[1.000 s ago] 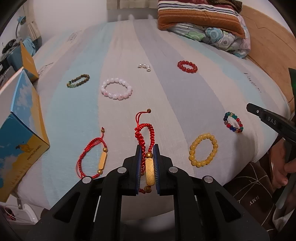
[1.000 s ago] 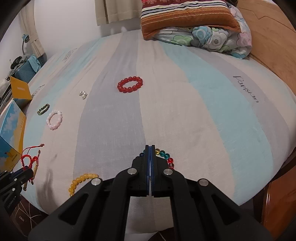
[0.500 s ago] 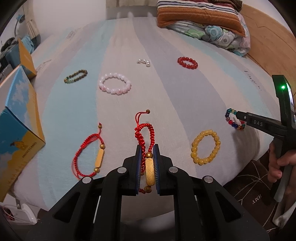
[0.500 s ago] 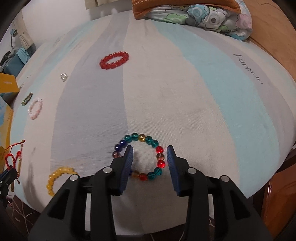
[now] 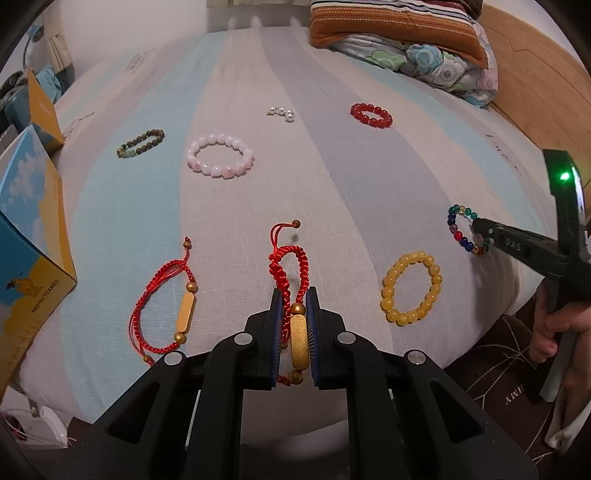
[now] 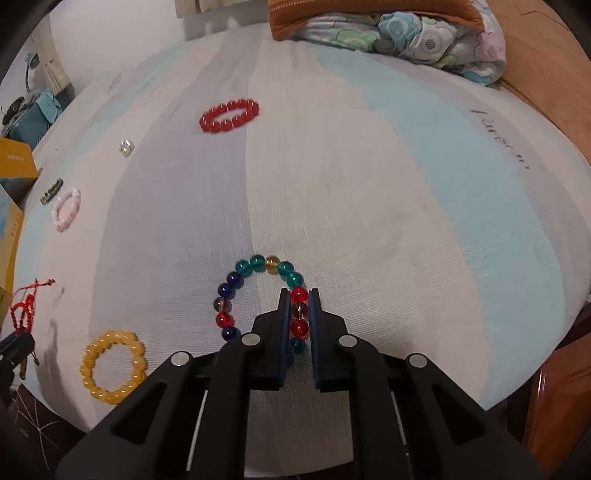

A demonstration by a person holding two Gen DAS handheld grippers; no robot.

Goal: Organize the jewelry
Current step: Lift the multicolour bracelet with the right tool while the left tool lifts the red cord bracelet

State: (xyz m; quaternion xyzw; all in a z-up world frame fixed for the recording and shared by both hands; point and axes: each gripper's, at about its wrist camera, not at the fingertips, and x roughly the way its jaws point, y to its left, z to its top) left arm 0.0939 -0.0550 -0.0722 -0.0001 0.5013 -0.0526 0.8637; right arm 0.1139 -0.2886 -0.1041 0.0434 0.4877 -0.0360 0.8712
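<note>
On the striped bedsheet (image 5: pixel 332 192), my left gripper (image 5: pixel 295 295) is shut on the gold bar of a red cord bracelet (image 5: pixel 298 332), whose braided loop lies ahead of the fingers. My right gripper (image 6: pixel 299 295) is closing on a multicoloured bead bracelet (image 6: pixel 255 264). Its pads press on the red and brown beads of the ring's right side, and the rest of the ring lies flat to the left. The left wrist view shows that gripper (image 5: pixel 476 225) at the far right, on the same bracelet (image 5: pixel 456 225), with a hand on its handle.
Lying loose are a second red cord bracelet (image 5: pixel 162 295), a yellow bead bracelet (image 5: pixel 410 288), a pink one (image 5: pixel 219 155), a brown-green one (image 5: pixel 140 142), pearls (image 5: pixel 280 112) and a red bead bracelet (image 5: pixel 371 115). A blue-yellow box (image 5: pixel 26 236) stands left. Pillows (image 5: pixel 399 33) lie far back.
My right gripper opened, came down over the multicoloured bracelet and closed on its right side. The left gripper kept its grip on the gold bar and stayed put.
</note>
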